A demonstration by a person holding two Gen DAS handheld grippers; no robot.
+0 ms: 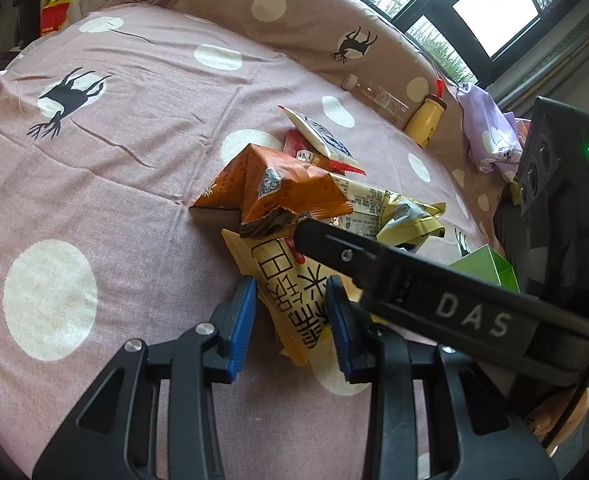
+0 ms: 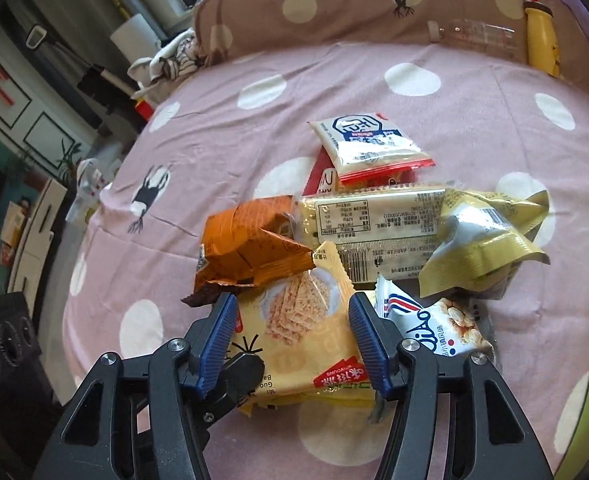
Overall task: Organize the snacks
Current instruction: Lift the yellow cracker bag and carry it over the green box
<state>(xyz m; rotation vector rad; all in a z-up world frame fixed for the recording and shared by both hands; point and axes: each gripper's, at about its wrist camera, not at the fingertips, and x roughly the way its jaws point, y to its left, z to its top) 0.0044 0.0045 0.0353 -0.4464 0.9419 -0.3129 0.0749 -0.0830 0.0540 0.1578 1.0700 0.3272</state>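
My left gripper [image 1: 292,316] pinches the near end of the yellow rice-cracker packet [image 1: 290,292] lying on the pink spotted bedsheet [image 1: 114,184]. My right gripper [image 2: 292,336] straddles that packet, pads seemingly touching its edges, beside the orange packet [image 2: 250,248].

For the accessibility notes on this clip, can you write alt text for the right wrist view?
The right gripper straddles a yellow cracker packet with its blue fingers at either edge. The packet lies at the near end of a snack heap on a pink spotted bedsheet. Behind it sit an orange wrapper, a long pale biscuit pack and a crumpled gold bag.
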